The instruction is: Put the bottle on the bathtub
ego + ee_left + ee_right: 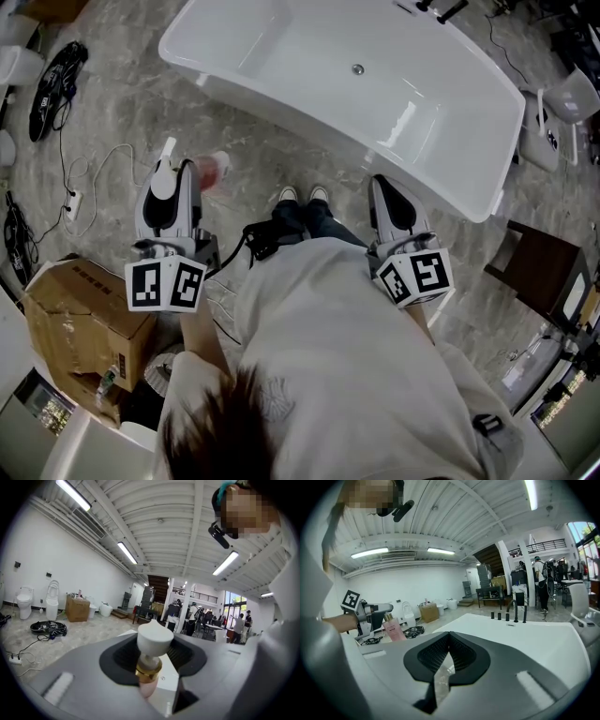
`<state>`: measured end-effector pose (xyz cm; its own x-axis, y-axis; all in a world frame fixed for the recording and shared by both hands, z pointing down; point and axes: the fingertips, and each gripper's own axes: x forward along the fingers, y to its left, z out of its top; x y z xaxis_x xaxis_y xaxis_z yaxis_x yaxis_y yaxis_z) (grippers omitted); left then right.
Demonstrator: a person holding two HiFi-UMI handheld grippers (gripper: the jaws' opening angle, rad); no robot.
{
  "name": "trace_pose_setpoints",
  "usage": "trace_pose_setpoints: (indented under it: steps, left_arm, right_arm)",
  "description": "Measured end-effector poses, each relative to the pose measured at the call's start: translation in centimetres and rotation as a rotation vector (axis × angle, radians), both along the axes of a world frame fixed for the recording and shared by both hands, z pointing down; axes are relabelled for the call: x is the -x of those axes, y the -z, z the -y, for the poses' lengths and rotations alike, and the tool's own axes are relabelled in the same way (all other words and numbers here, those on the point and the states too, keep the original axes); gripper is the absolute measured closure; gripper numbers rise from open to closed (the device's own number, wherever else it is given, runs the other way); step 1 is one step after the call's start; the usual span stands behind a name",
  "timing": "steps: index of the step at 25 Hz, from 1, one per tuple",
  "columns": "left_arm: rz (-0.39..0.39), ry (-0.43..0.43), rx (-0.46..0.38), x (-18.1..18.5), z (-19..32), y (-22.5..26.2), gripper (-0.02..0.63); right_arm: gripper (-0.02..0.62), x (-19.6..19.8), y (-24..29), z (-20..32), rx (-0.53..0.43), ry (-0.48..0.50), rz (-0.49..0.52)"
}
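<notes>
The bathtub [281,56] is seen just ahead of the person's shoes [302,196], white and with nothing in it but its drain. A cardboard box [84,309] is set on the floor to the left, and a dark stool [539,267] to the right, both clear of the path. The left gripper [187,173] is held low, short of the tub, and its jaws are clamped on the bottle [154,639], a pink one with a gold collar and a white cap. The right gripper [389,192] is held beside it with jaws closed together and nothing between them. The carrying step is judged to be in hand, with the placing not yet done. A reach forward is called for next, and the bottle must be stood upright on a flat part of the rim before it is let go. The near rim looks narrow; more room may be offered by the ledge beside the taps [441,9]. Loose cables [89,178] are strewn to the left, out of the way.
</notes>
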<state>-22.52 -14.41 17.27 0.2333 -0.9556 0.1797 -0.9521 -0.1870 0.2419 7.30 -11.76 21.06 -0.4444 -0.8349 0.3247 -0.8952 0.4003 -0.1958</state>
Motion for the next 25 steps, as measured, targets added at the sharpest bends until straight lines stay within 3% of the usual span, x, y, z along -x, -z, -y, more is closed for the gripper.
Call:
trace_pose_setpoints:
  steps: [7,25]
  left_arm:
    - [0.005,-0.049,0.001,-0.5,2.7,-2.6,0.400]
    - [0.003,-0.251,0.129,-7.1,6.7,-13.2,0.400]
  right_arm:
    - [0.597,-0.8,-1.1,-0.8,0.024,-0.016,-0.009]
    - [0.597,-0.1,-3.9,0.6,0.063,0.005,-0.067]
